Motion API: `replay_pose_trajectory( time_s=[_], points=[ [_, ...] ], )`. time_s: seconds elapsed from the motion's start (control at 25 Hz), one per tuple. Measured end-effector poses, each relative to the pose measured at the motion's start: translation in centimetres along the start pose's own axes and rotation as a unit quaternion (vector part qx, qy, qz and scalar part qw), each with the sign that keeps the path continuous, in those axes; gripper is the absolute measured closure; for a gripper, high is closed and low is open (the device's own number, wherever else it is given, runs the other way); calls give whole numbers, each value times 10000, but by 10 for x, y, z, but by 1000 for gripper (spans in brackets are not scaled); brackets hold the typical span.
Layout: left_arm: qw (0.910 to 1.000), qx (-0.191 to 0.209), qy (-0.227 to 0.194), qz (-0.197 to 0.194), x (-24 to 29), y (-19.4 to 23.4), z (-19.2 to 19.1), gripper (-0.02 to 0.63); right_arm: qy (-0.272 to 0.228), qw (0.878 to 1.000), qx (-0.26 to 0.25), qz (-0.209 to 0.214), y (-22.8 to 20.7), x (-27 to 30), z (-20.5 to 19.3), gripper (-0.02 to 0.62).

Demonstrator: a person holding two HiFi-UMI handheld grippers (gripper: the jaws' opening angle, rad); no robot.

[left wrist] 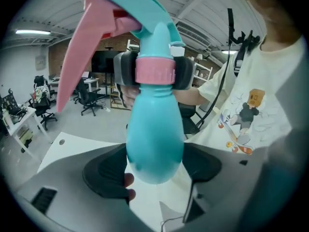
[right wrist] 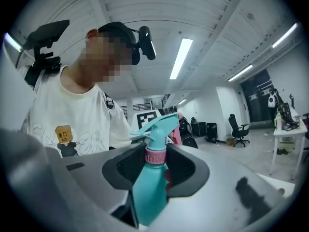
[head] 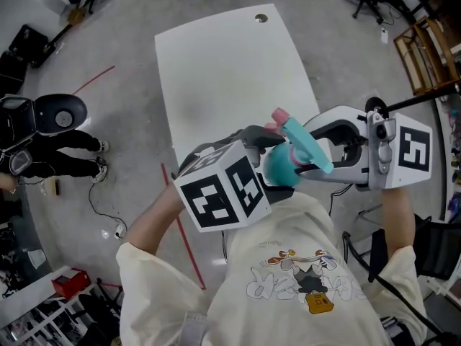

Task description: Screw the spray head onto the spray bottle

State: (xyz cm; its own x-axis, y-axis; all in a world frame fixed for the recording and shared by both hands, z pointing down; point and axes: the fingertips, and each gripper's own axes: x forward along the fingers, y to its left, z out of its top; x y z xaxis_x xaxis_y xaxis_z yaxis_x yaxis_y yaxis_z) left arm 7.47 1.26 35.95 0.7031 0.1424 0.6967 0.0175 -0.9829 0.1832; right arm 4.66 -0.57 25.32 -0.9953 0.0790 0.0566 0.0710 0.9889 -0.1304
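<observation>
Bottle (left wrist: 154, 139), head (left wrist: 137, 6) fitted, spans both grippers: left gripper (left wrist: 153, 167) jaws clamp its base, right gripper (right wrist: 155, 162) jaws its pink collar (right wrist: 155, 156).

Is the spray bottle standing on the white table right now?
No, the spray bottle is held in the air between the left gripper and the right gripper, off the table.

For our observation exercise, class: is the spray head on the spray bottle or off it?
On. The spray head sits atop the spray bottle, its pink collar around the neck; tightness cannot be told.
</observation>
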Motion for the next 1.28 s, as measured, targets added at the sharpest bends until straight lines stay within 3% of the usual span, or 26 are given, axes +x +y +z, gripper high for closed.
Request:
replay_pose_trajectory(
  time_s=[0.24,0.4,0.6,0.88,1.0,1.16,1.28],
  points=[
    [9988,37,-23,-486,-6,-10,1,244,94,9995,71,289,6,1,0,460],
    [9990,-82,-266,-358,-11,-6,3,244,0,9999,33,95,2,1,3,460],
    [9954,-508,-653,473,-5,18,6,245,250,9967,-140,-756,-18,-3,-2,460],
    [9789,-880,-821,1652,2,43,8,244,274,9851,-240,-1679,-36,-12,-9,460],
    [9630,-1064,-921,2298,-1,51,10,245,167,9714,-333,-2343,-43,-19,-6,460],
    [9431,-1301,-1169,2829,-1,61,13,247,-106,9494,-362,-3119,-50,-22,-5,460],
    [9281,-1347,-1248,3238,-5,67,12,247,-228,9240,-472,-3787,-55,-20,-2,460]
  ],
)
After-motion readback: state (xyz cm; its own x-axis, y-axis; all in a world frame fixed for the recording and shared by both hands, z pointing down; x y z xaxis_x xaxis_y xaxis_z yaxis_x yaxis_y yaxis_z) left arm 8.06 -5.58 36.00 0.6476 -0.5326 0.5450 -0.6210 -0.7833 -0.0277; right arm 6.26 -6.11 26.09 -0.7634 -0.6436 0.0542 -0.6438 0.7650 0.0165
